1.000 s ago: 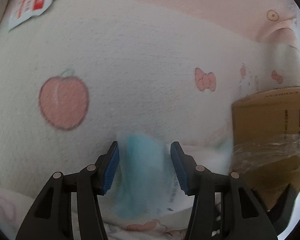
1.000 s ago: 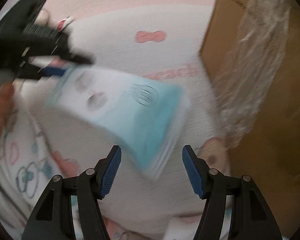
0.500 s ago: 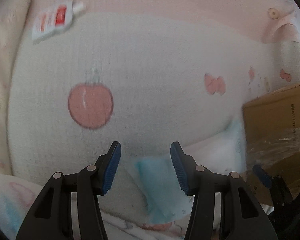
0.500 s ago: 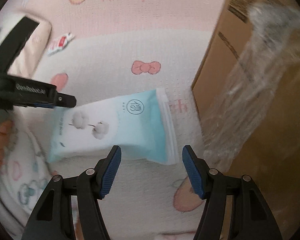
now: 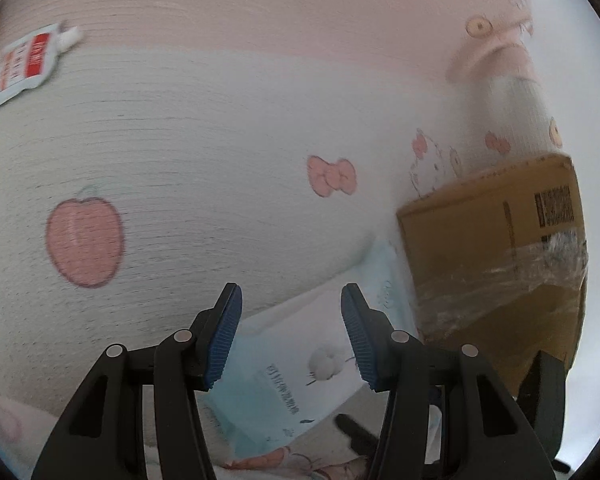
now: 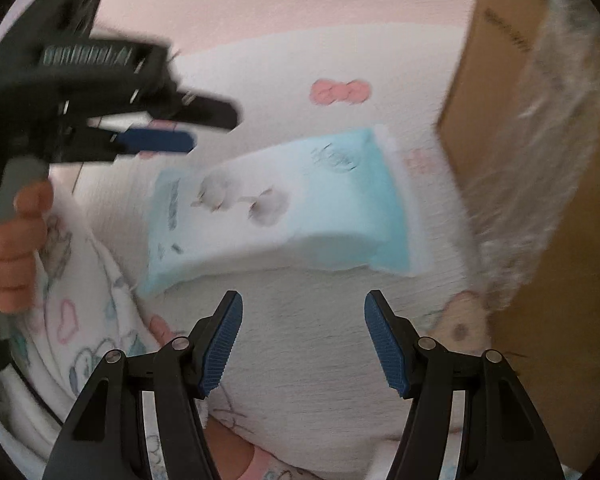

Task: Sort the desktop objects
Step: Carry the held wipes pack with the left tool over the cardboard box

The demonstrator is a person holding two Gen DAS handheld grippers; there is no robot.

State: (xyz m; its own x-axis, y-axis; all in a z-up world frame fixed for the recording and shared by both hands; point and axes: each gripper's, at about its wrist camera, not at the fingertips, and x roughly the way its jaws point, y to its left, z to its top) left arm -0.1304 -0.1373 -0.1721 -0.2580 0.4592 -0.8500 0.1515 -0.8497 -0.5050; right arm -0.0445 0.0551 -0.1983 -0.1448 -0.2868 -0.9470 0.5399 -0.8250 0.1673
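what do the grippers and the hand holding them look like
Both grippers, left and right, are black plastic with two angled fingers, silver rivets at the joints and ribbed blue pads. The left one's body carries blurred white lettering. A bare hand grips its grey handle; no sleeve or cable shows.

surface: fuzzy white blanket [image 5: 204, 152], peach and bow prints
far band: pink fabric [image 5: 260, 16]
right: brown cardboard box [image 5: 492, 248], crinkled clear plastic
light: soft daylight
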